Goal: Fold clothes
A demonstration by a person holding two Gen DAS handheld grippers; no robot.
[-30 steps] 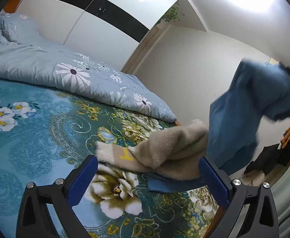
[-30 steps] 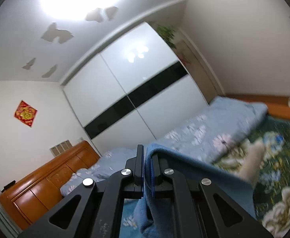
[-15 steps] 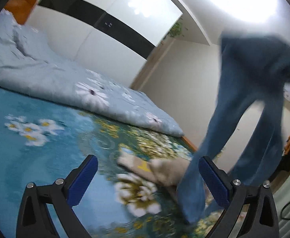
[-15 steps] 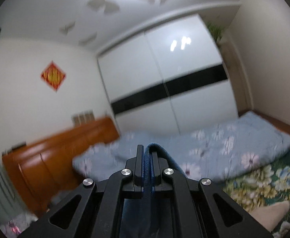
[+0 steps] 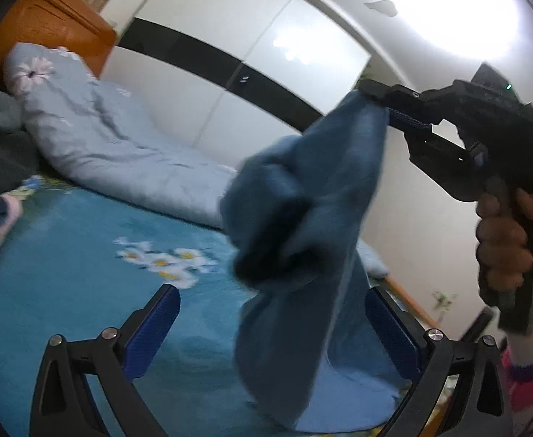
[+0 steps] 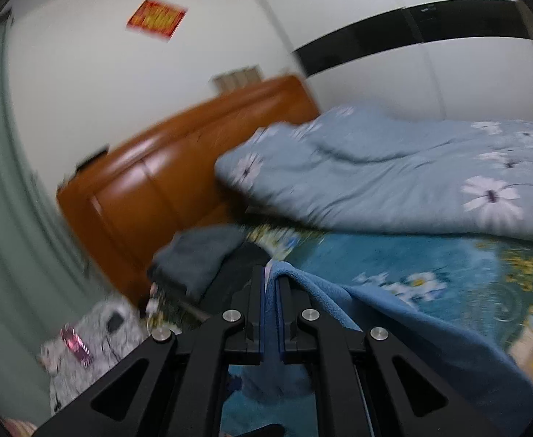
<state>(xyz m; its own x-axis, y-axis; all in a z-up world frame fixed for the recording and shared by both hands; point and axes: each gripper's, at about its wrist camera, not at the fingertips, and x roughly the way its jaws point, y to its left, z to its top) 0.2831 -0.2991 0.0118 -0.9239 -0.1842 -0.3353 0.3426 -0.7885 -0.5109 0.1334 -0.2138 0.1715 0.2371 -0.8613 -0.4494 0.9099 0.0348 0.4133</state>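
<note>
Our right gripper (image 6: pixel 271 284) with jaws clamped on the blue garment (image 5: pixel 303 218), lifting it above the bed (image 5: pixel 66 273), our left gripper (image 5: pixel 272 324) jaws wide apart, holding nothing

The blue garment (image 5: pixel 303 240) hangs between the spread left gripper (image 5: pixel 272 327) fingers, blocking the way ahead. Left of it the teal bedspread (image 5: pixel 66 266) lies bare up to the rolled quilt (image 5: pixel 121 153).
</note>
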